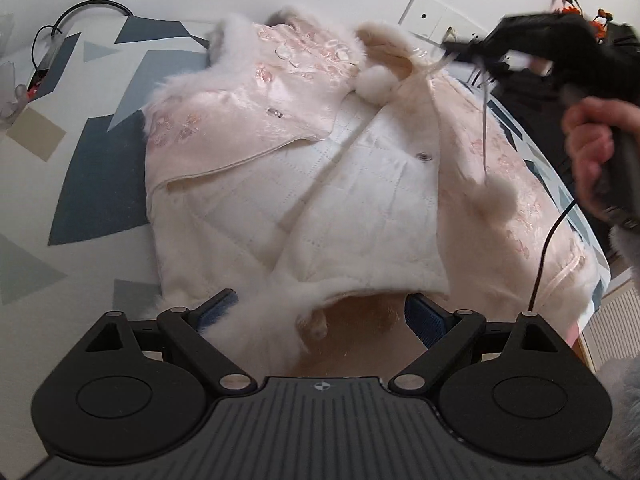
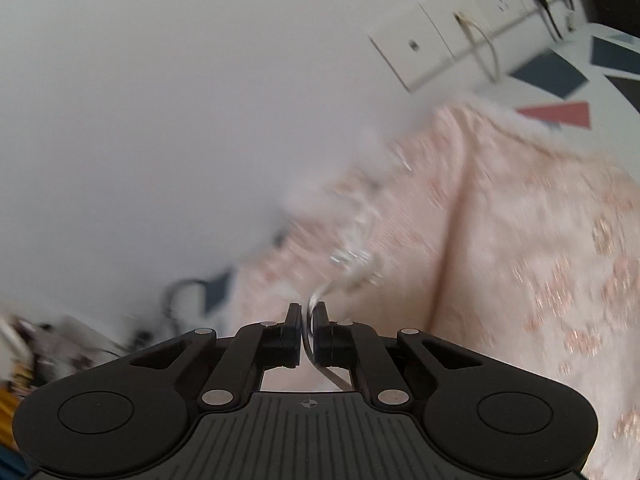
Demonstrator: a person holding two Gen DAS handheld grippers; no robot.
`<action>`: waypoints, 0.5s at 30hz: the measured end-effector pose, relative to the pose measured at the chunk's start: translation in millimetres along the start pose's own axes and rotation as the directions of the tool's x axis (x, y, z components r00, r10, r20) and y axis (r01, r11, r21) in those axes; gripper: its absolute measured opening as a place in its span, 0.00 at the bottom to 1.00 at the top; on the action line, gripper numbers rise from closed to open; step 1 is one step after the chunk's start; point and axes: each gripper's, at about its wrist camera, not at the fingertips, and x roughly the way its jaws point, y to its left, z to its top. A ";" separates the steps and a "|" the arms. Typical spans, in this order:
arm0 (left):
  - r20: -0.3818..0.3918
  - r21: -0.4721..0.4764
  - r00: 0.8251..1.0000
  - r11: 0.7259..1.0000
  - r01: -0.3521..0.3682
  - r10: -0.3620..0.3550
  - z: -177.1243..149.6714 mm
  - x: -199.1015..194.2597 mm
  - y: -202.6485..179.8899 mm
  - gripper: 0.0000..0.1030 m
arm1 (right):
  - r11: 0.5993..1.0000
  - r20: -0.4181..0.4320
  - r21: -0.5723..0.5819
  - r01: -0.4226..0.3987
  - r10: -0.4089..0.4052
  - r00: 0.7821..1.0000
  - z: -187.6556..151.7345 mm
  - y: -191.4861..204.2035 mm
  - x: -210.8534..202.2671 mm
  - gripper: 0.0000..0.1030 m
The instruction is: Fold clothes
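White wall fills the background behind a tabletop [image 1: 100, 184] covered in a cloth printed with grey, dark blue and beige geometric shapes. Left tongs [image 1: 320, 312] stand wide apart, their blue-padded fingers [image 1: 426, 318] on either side of the fur-trimmed hem of a pale pink padded jacket [image 1: 304, 168], with no pad pressing on the fabric. Just ahead of these tongs the jacket lies open on the tabletop, its white quilted lining facing up, one embroidered front panel folded across the upper left, and fur at the collar farther away. Two white pompoms on cords show on it: one pompom [image 1: 378, 86] near the collar, the other pompom [image 1: 498, 196] ahead and to the right of the left tongs, hanging from a thin cord [image 1: 485, 120] that runs up to the right tongs [image 1: 460, 46]. Those tongs are held by a hand [image 1: 592, 148] at the far right, above the jacket's right shoulder, and appear blurred. In the right wrist view the right tongs [image 2: 307, 322] are pressed together on that thin cord [image 2: 309, 344], which passes between the pads and trails back beneath them; just beyond lies the jacket's pink embroidered fabric [image 2: 520, 240], blurred. Farther off, white wall sockets [image 2: 472, 20] sit above the tabletop with black plugs in them, and a black cable [image 1: 548, 248] hangs below the hand.
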 end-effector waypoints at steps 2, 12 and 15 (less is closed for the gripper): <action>-0.006 0.016 1.000 1.000 -0.015 0.015 2.2 4.0 -5.2 0.89 | 0.996 0.018 0.020 -0.085 0.085 0.996 10.0 -0.7 -10.4 0.04; -0.025 0.066 0.998 0.997 -0.049 0.050 7.0 13.3 -16.9 0.92 | 0.937 0.062 0.168 -0.307 0.301 0.952 42.9 -29.5 -54.4 0.08; -0.024 0.086 0.998 0.995 -0.057 0.060 7.3 15.0 -18.8 0.93 | 0.971 0.048 0.129 -0.201 0.196 0.979 45.0 -42.6 -69.8 0.10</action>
